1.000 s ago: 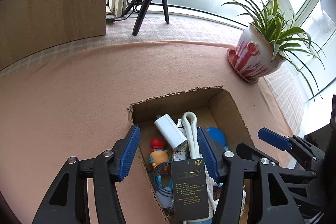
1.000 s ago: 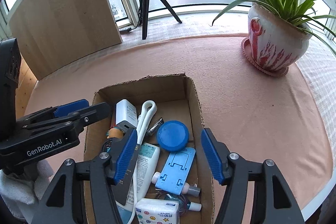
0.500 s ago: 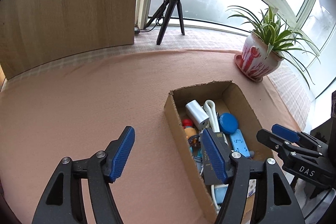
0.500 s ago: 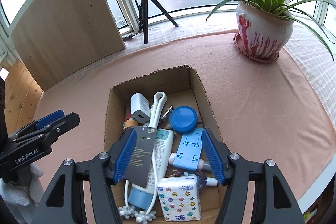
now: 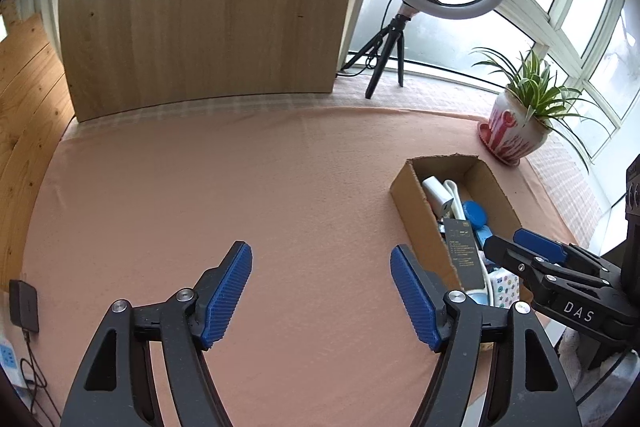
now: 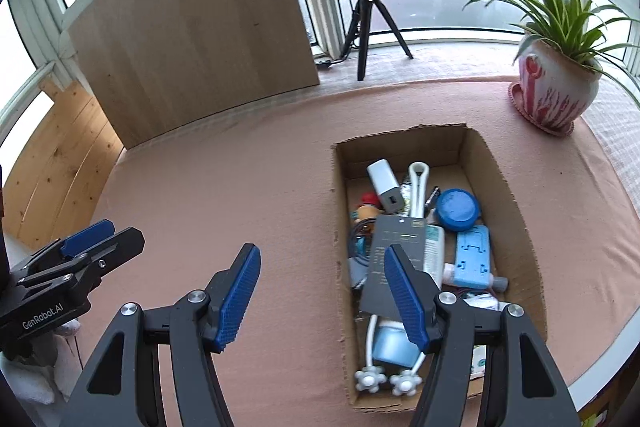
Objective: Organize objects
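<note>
1. Left wrist view: both tongs are released. The left gripper (image 5: 321,293), black with blue ribbed pads, holds its jaws wide apart with nothing between them. It hangs over the bare part of the salmon-pink cloth-covered table (image 5: 200,195), well to the side of the box, so I judge it has no work there for the moment.
2. In the same view, the brown open cardboard box (image 5: 416,223) stands near the table's right edge. Small things lie together inside it, which suits a task of gathering. The right gripper (image 5: 520,251) comes in from the right, close to the near end of the box.
3. Right wrist view: the right gripper (image 6: 322,297) is also spread open and carries nothing. One pad stands above the cloth, the other above the box's left wall.
4. Inside the box lie a white rectangular charger (image 6: 384,183), a round blue plastic lid (image 6: 457,209), a light blue plastic phone stand (image 6: 473,259) and a dark grey flat card package (image 6: 394,255), which rests on top of the other things.
5. A white ceramic plant pot with red pattern (image 6: 554,95) stands apart near the window, probably as decoration only.
6. No loose thing shows on the cloth, so the gathering seems nearly complete.
</note>
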A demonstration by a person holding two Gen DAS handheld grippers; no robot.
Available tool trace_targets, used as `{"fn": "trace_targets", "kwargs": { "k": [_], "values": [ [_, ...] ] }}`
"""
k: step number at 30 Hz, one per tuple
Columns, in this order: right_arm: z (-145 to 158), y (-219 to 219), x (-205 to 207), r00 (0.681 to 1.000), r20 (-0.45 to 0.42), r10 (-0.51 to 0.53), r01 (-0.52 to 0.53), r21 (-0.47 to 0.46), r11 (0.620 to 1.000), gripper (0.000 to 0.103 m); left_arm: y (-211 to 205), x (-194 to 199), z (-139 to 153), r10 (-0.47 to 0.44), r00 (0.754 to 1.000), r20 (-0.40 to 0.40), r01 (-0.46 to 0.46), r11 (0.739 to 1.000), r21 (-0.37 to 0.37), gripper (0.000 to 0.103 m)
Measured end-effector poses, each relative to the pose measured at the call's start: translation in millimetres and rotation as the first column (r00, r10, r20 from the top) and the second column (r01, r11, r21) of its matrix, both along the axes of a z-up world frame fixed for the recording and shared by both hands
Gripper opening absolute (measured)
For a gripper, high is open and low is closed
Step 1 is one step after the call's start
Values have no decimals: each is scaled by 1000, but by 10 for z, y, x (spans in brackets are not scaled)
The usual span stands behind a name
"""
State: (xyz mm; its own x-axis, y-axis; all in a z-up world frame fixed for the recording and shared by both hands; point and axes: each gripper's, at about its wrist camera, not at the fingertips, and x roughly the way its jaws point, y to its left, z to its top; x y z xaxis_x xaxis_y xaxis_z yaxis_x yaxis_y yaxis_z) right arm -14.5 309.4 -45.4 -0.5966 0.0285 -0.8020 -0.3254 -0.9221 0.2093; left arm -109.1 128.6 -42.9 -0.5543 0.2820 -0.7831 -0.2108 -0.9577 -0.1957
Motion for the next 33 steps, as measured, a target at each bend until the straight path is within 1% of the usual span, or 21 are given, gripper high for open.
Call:
{"fn": "trace_targets", "kwargs": {
  "k": [3, 8, 11, 15, 23, 33],
  "values": [
    [2, -217, -25, 1000, -6, 21, -20, 11, 1000, 61, -246, 116, 2, 31, 1000, -2, -31, 999, -15, 76],
    [-9, -604, -55, 998, -3, 61, -61, 73, 995, 61, -626, 302, -22, 85, 996, -3, -85, 995, -42, 78],
    [-25, -780, -58, 997, -3, 79, -79, 82, 994, 61, -817, 402, -60, 119, 993, 11, -118, 992, -48, 80],
    [-56, -1009, -63, 995, 1, 98, -97, 131, 987, 61, -1028, 528, -97, 161, 987, 18, -160, 985, -59, 81],
    [-108, -1327, -75, 991, 8, 136, -135, 171, 976, 61, -1271, 712, -232, 200, 978, 56, -196, 978, -77, 82],
    [-110, -1431, -136, 991, 2, 132, -130, 180, 975, 61, -1395, 696, -278, 215, 974, 64, -210, 974, -85, 82]
  ]
}}
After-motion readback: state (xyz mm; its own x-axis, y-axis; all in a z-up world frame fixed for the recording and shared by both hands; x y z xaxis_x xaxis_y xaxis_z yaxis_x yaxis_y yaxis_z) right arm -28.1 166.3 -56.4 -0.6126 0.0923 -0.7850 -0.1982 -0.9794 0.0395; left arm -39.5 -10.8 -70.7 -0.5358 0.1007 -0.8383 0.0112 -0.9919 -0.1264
